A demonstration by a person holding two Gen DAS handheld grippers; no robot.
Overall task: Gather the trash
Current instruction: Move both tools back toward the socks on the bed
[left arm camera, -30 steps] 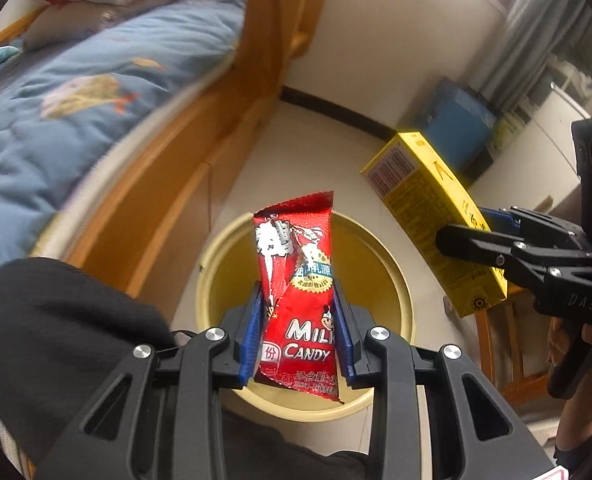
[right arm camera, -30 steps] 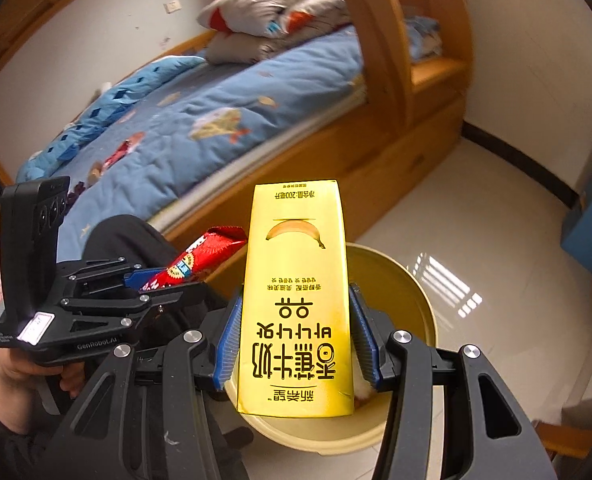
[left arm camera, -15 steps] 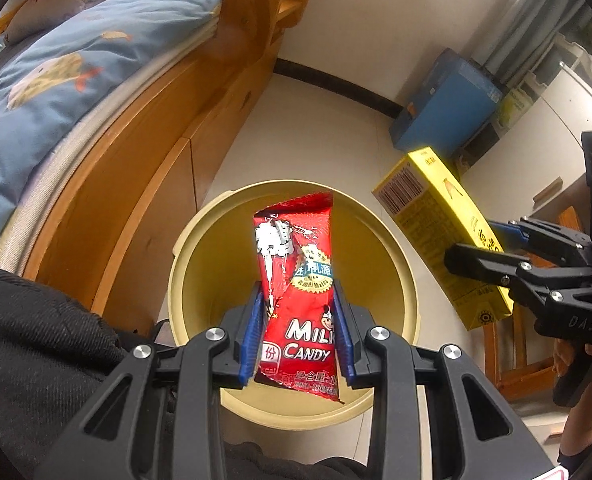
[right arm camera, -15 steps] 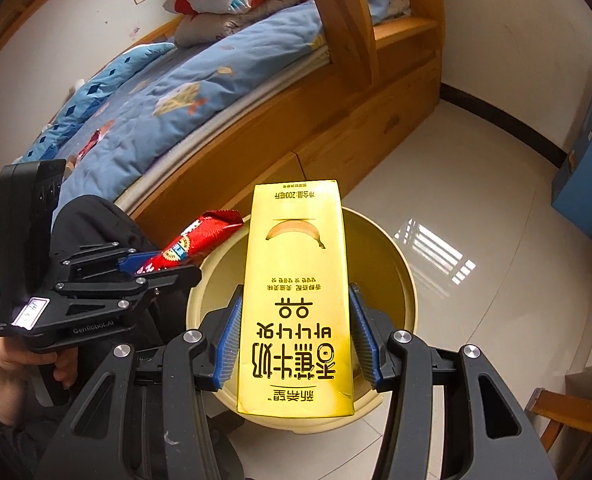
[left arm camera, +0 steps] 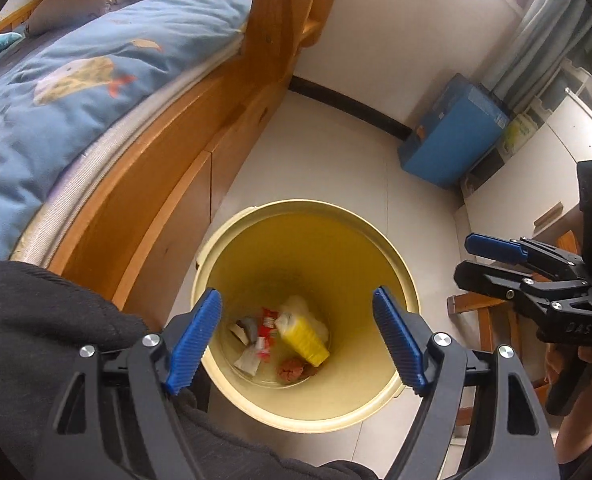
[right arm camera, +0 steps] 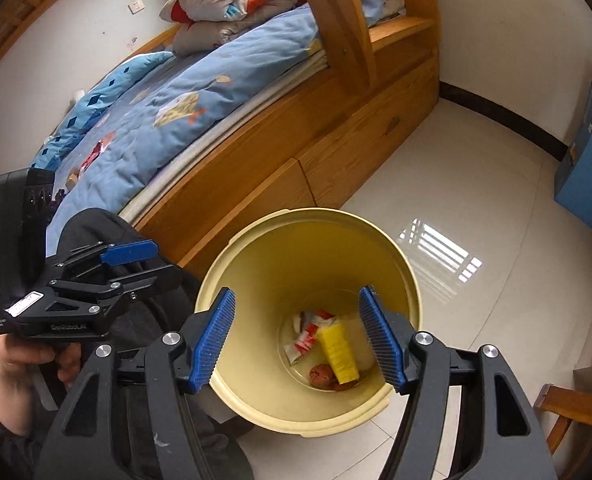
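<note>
The wooden bed (right arm camera: 335,128) with its blue quilt (right arm camera: 184,108) fills the side of the room beside me, and just next to its drawer front stands the yellow bin (left arm camera: 395,276) on the pale tiled floor (right arm camera: 475,184), with a blue box (left arm camera: 451,140) well apart by the wall. I hold both tools over the bin's mouth: my left gripper (left arm camera: 297,340) is spread wide with nothing between its blue pads, and my right gripper (right arm camera: 297,340) is likewise released and empty. At the bottom of the bin lie the yellow carton (right arm camera: 339,350), the red-and-white candy wrapper (left arm camera: 264,334), some white paper scraps and a small brownish lump I cannot identify. So I judge this drop finished, with the trash in the bin. On the quilt I see small reddish bits (right arm camera: 96,152), too small to tell whether they are litter; if they are, they are what is left to gather.
</note>
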